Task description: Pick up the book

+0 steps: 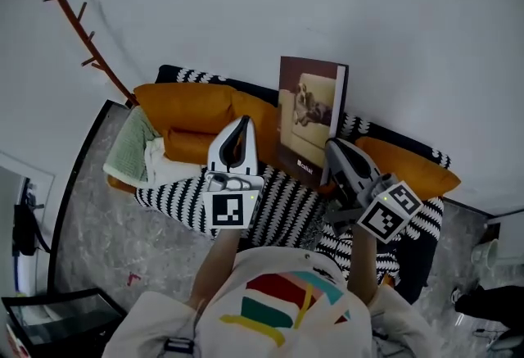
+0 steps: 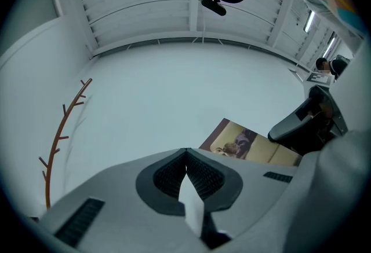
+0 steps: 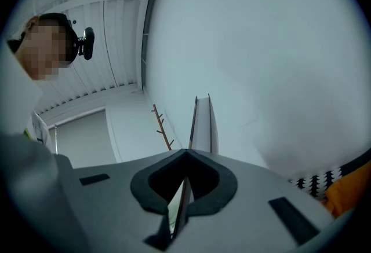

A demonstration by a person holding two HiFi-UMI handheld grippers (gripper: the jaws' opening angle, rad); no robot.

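Note:
The book stands upright in the air above the sofa, its cover showing a dog on a couch. My right gripper is shut on its lower right corner. In the right gripper view the book runs edge-on out of the closed jaws. My left gripper hangs left of the book, apart from it. Its jaws meet at the tips, with a thin white piece between them; what it is I cannot tell. The left gripper view also shows the book and the right gripper.
A sofa with a black-and-white patterned throw and orange cushions lies below. Green and white folded cloths sit at its left end. A brown branch-like rack leans on the white wall. Grey floor lies to the left.

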